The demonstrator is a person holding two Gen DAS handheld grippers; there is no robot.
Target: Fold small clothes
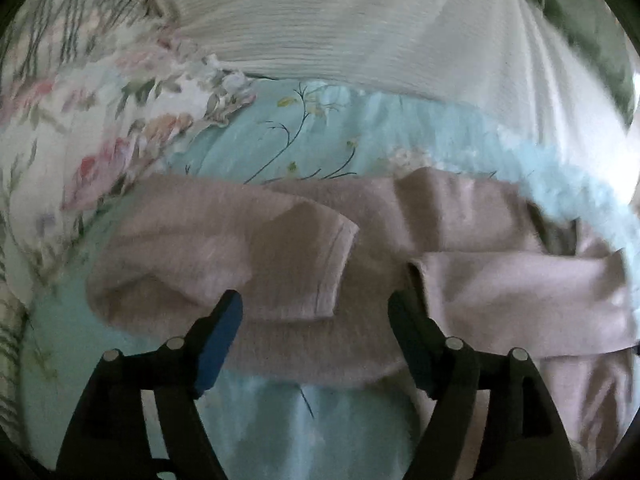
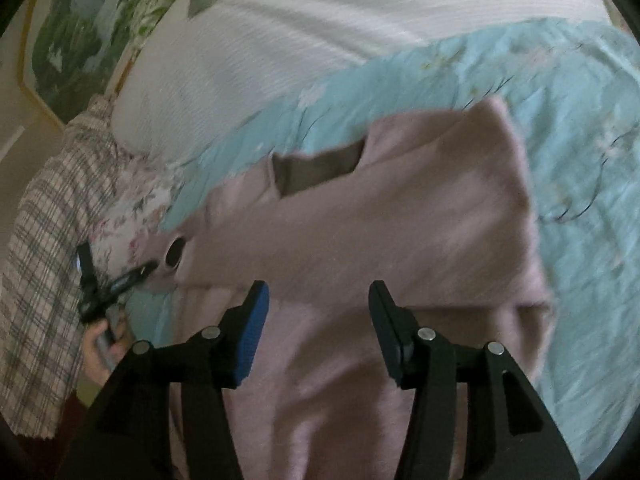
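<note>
A small fuzzy pink sweater lies on a light blue flowered bed sheet, its sleeves folded across the body. My left gripper is open, its jaws wide apart just over the sweater's near edge, nothing between them. In the right wrist view the sweater fills the middle, with a dark neck opening. My right gripper is open above the sweater, empty. The left gripper shows at the sweater's left edge, held by a hand.
A white ribbed pillow lies behind the sweater, also in the right wrist view. A flowered white cloth lies to the left. A plaid cloth hangs at the bed's left side. The blue sheet extends to the right.
</note>
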